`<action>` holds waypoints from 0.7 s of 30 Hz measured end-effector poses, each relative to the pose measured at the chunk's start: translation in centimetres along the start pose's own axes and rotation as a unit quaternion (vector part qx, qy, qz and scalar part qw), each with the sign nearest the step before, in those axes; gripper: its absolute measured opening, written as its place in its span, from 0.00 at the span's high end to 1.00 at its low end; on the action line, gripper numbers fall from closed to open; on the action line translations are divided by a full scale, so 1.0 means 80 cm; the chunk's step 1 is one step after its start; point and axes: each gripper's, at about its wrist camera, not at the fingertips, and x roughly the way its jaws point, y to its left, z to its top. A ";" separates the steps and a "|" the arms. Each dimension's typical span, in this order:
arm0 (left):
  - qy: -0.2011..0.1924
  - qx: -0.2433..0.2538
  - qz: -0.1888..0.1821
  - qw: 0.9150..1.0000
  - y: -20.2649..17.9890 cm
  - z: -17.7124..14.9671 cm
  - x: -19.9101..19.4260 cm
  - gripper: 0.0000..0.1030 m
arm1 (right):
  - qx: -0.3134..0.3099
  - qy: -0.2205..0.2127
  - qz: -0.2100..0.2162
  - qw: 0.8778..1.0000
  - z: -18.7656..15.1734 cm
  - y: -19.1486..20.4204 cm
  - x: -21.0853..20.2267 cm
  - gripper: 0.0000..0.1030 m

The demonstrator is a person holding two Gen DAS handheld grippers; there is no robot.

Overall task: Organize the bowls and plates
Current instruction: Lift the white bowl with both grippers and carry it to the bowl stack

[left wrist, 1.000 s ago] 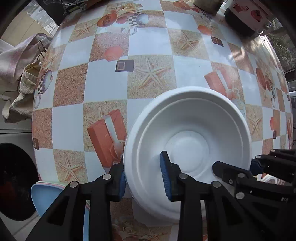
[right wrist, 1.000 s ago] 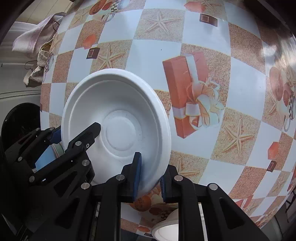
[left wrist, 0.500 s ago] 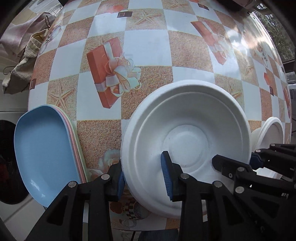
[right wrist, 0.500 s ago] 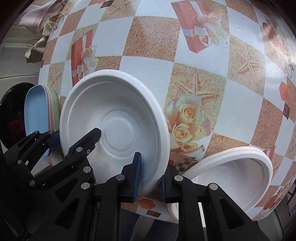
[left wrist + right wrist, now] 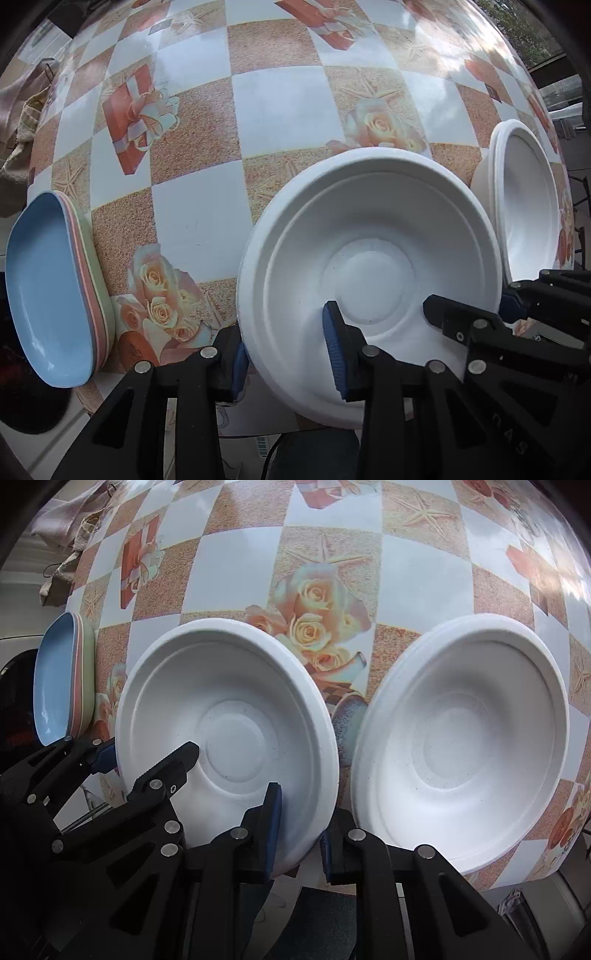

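Both grippers hold one white foam bowl (image 5: 369, 266) above the table's near edge. My left gripper (image 5: 288, 354) is shut on its near left rim. My right gripper (image 5: 299, 830) is shut on its near right rim; the bowl also shows in the right wrist view (image 5: 229, 731). A stack of white foam bowls (image 5: 461, 738) sits on the table to the right, close beside the held bowl; it shows in the left wrist view (image 5: 528, 206) too. A stack of oval plates, blue on top (image 5: 44, 288), sits at the left edge and shows in the right wrist view (image 5: 59, 679).
The table (image 5: 280, 103) wears a checkered cloth with roses, gift boxes and starfish. Cloths (image 5: 62, 535) hang beyond its far left edge. A dark round appliance door (image 5: 26, 406) is below the table at the left.
Both grippers have carried the held bowl back toward the near edge and rightward. The white bowl stack and the blue plate stack have come into view and grown larger.
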 end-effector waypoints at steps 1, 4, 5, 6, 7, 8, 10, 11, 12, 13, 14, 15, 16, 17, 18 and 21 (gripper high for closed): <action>-0.001 0.004 0.000 1.000 -0.004 -0.001 0.000 0.62 | 0.004 -0.002 0.000 1.000 -0.001 -0.002 0.000 0.80; -0.001 0.007 0.001 1.000 -0.015 -0.002 0.002 0.61 | 0.009 -0.009 0.001 1.000 -0.003 -0.001 0.000 0.80; 0.000 0.010 0.002 1.000 -0.017 -0.003 0.002 0.61 | 0.013 -0.010 0.003 1.000 -0.005 0.000 0.004 0.80; 0.000 0.013 0.004 1.000 -0.017 -0.003 0.002 0.61 | 0.016 -0.011 0.005 1.000 -0.004 0.002 0.005 0.80; 0.000 0.015 0.005 1.000 -0.017 -0.002 0.002 0.61 | 0.020 -0.013 0.007 1.000 -0.006 0.003 0.008 0.80; 0.001 0.016 0.007 1.000 -0.016 0.008 0.004 0.61 | 0.023 -0.013 0.010 1.000 -0.007 0.003 0.010 0.80; 0.002 0.019 0.009 1.000 -0.025 -0.003 0.005 0.61 | 0.026 -0.015 0.012 0.999 -0.006 0.003 0.008 0.80; 0.003 0.020 0.010 1.000 -0.033 0.016 -0.007 0.61 | 0.027 -0.016 0.013 0.999 -0.006 0.003 0.008 0.80; 0.003 0.020 0.010 1.000 -0.033 0.013 -0.006 0.61 | 0.028 -0.016 0.013 0.999 -0.006 0.003 0.008 0.80; 0.004 0.021 0.010 1.000 -0.026 0.024 -0.004 0.61 | 0.028 -0.017 0.013 0.999 -0.008 0.004 0.011 0.80; 0.005 0.021 0.010 1.000 -0.025 0.023 -0.002 0.61 | 0.028 -0.018 0.013 0.999 -0.010 0.003 0.012 0.80; 0.005 0.020 0.010 1.000 -0.019 0.023 0.003 0.61 | 0.029 -0.019 0.013 0.999 -0.009 0.003 0.012 0.80; 0.006 0.021 0.009 1.000 -0.020 0.020 0.002 0.61 | 0.029 -0.018 0.013 0.999 -0.008 0.004 0.011 0.80; 0.008 0.021 0.009 1.000 -0.019 0.018 0.004 0.61 | 0.030 -0.018 0.013 0.999 -0.008 0.004 0.013 0.80; 0.008 0.022 0.009 1.000 -0.019 0.016 0.005 0.61 | 0.030 -0.017 0.014 0.999 -0.007 0.003 0.012 0.80; 0.007 0.027 0.010 1.000 -0.020 0.014 0.005 0.61 | 0.035 -0.014 0.017 0.999 -0.025 -0.010 0.019 0.80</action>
